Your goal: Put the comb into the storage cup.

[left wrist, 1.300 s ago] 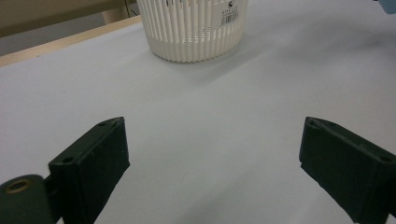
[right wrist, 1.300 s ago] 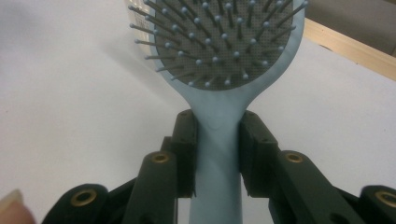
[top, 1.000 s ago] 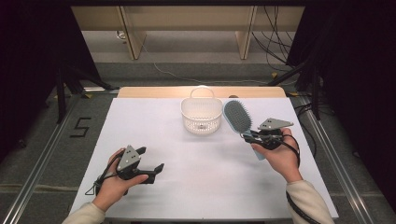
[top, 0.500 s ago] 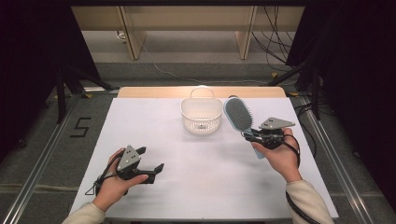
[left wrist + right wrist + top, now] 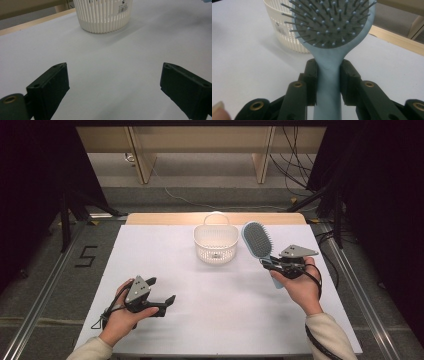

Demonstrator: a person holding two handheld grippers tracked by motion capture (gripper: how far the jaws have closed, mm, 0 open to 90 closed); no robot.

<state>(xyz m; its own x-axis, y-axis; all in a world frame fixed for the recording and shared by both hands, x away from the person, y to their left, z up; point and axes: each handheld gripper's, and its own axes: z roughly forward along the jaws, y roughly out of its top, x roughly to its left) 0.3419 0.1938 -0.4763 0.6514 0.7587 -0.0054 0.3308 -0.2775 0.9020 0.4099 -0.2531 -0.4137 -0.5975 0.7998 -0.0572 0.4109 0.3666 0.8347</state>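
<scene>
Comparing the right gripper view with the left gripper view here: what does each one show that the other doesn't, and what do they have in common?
Right gripper view alone: the blue hairbrush, bristles facing the camera, its handle clamped between the right gripper fingers, and a strip of wooden table edge at the right.

Left gripper view alone: the left gripper with its fingers wide apart and nothing between them, low over the surface.

Shared: the white slatted basket with its barcode label, standing on the white table cover.

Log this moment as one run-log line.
right gripper: shut on hairbrush handle | left gripper: open, empty | basket: on table, beside brush
</scene>
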